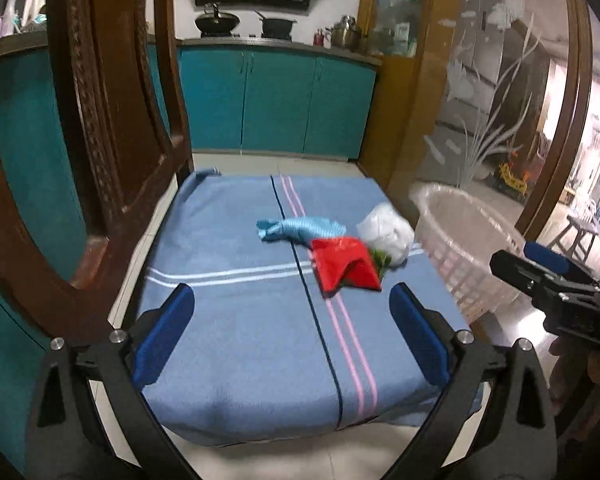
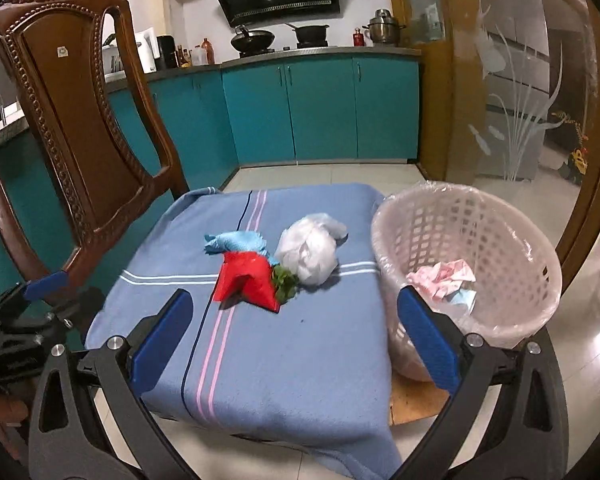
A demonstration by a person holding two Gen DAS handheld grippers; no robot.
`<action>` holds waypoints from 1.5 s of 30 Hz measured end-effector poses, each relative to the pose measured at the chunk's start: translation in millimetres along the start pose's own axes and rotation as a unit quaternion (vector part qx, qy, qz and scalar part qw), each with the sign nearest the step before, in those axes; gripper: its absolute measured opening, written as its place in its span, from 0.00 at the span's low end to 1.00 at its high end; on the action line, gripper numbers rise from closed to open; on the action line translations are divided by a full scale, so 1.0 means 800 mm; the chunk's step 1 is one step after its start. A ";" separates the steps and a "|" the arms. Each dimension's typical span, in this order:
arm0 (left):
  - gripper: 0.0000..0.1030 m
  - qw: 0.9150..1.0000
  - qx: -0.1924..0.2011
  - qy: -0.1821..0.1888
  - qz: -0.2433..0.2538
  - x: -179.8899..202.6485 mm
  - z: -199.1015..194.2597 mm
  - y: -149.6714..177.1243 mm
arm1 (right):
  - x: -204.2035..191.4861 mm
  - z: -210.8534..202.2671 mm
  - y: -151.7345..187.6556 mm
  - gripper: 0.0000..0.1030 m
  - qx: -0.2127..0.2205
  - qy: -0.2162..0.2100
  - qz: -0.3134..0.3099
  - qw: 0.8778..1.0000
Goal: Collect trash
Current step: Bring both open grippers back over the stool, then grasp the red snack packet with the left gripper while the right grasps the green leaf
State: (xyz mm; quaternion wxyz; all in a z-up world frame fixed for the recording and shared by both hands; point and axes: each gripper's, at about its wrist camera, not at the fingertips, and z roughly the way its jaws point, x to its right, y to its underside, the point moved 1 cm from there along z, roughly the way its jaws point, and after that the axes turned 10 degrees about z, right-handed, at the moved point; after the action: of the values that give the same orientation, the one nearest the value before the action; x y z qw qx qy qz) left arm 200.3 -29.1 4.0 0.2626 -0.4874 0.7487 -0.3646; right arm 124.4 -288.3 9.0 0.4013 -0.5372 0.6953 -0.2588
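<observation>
Both claws held over the near edge of a low bench covered by a blue striped cloth [image 2: 260, 360].

Left claw [image 1: 292, 332]: jaws spread wide, nothing between the blue pads, pads clear of the cloth.

Right claw [image 2: 296, 340]: jaws also spread wide, empty. In the left wrist view it shows side-on beyond the bench's right edge, in front of the basket.

Trash on the bench, grouped right of centre and toward the far half:
- light blue crumpled piece [image 2: 236, 242], farthest left of the group.
- red wrapper [image 2: 248, 280], nearest the claws, touching the blue piece.
- green leafy scrap [image 2: 286, 280], tucked at the red wrapper's right side.
- white crumpled plastic bag [image 2: 310, 250], just right of the green scrap, touching it.

Pink lattice basket [image 2: 500, 220] with a clear liner stands just beside the bench's right edge. Inside it: crumpled pink paper [image 2: 444, 278] and a pale blue scrap under it.

Wooden chair [image 2: 72, 120] stands at the bench's left edge.
</observation>
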 end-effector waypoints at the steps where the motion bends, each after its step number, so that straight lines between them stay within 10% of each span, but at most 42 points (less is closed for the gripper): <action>1: 0.95 1.000 -0.006 0.007 0.000 0.002 0.004 0.003 | 0.002 0.004 0.000 0.97 -0.003 -0.001 0.005 1.000; 36: 0.95 0.999 -0.033 0.028 0.008 0.012 0.017 0.010 | 0.004 0.017 0.003 0.97 -0.013 -0.003 0.010 1.000; 45: 0.94 0.996 -0.072 0.027 0.050 0.037 0.101 0.007 | 0.010 0.019 -0.007 0.97 -0.009 -0.010 0.030 0.999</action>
State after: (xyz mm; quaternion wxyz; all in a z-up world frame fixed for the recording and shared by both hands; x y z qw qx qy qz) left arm 246.0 -78.4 -49.8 0.2243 -0.4569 0.8031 -0.3097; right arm 139.0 -296.9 3.0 0.4108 -0.5222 0.7093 -0.2356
